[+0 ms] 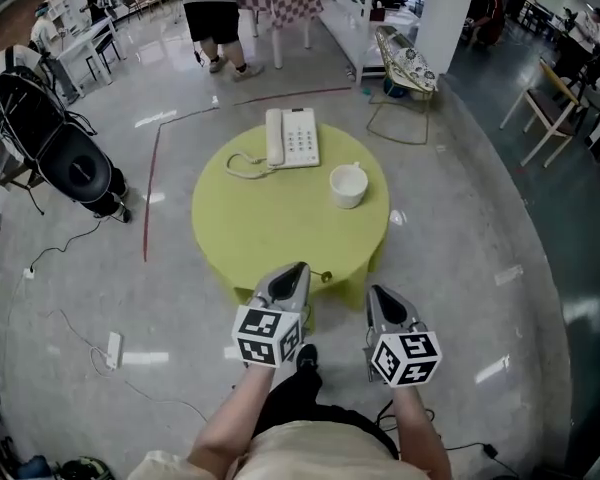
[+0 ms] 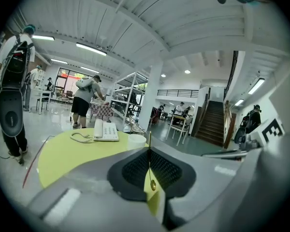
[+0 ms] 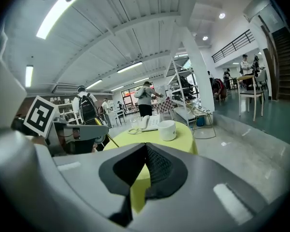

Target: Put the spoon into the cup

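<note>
A white cup (image 1: pixel 348 185) stands on the far right part of the round yellow-green table (image 1: pixel 270 233); it also shows as the cup (image 2: pixel 137 140) and the cup (image 3: pixel 167 130) in the two gripper views. My left gripper (image 1: pixel 298 268) hovers at the table's near edge, shut on a thin gold spoon (image 1: pixel 325 276). In the left gripper view the spoon (image 2: pixel 151 170) is pinched between the jaws of the left gripper (image 2: pixel 149 151). My right gripper (image 1: pixel 377 293) hangs just off the table's near right edge, shut and holding nothing. The right gripper (image 3: pixel 145 146) points toward the cup.
A white desk phone (image 1: pixel 292 137) with a coiled cord lies at the table's far side. A black stroller (image 1: pixel 55 148) stands to the left, and a person (image 1: pixel 212 13) beyond the table. A lounger (image 1: pixel 405 63), a chair (image 1: pixel 555 108) and a floor power strip (image 1: pixel 112 348) surround it.
</note>
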Tool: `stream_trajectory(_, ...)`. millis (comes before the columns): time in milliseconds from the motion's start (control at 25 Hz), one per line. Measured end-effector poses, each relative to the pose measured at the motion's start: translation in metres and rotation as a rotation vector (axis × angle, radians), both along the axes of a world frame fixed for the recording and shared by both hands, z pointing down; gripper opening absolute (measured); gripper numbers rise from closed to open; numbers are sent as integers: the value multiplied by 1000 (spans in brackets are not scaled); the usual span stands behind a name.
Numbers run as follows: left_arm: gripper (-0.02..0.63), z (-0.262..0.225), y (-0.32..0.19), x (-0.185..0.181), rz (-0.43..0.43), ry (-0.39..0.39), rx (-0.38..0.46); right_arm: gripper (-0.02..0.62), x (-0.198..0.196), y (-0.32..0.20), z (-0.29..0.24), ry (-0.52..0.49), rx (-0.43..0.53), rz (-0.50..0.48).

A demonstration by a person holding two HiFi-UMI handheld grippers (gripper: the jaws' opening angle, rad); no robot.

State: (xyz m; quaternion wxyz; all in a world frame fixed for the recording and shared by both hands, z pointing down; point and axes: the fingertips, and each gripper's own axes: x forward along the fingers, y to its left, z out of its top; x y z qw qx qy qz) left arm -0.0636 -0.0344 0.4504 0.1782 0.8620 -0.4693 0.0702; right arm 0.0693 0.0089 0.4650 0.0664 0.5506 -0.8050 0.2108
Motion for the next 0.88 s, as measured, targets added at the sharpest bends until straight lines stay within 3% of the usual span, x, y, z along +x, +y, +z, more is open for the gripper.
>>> stream_trajectory(880, 6, 1, -84, -8, 71, 24, 1, 2, -2, -57, 6, 24, -27, 128)
